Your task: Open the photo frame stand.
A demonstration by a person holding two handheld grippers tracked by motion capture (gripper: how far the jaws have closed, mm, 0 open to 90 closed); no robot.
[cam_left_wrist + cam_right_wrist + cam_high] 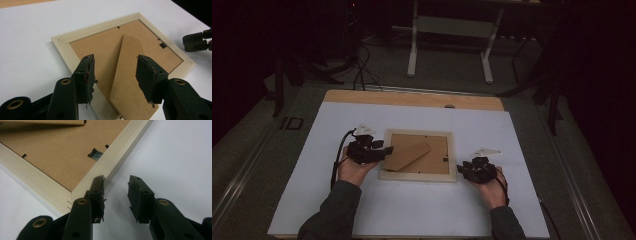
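A pale wooden picture frame [417,176] lies face down on the white sheet, its brown backing board [434,156] up and a fold-out stand [407,156] flat on it. My left gripper [384,150] reaches in over the frame's left edge. Its jaws stand open [115,58] above the stand [127,75], the pads apart from it. My right gripper [462,170] sits at the frame's near right corner and is open [116,180]. One jaw is beside the frame's rim [120,155] and only bare sheet lies between the two. A small metal clip [94,154] sits on the rim.
The white sheet [412,210] covers a wooden table whose far edge [412,98] shows. Beyond it stand a white desk's legs [413,55] and cables [362,70] on a dark floor. The right gripper [186,42] shows at the frame's far corner in the left gripper view.
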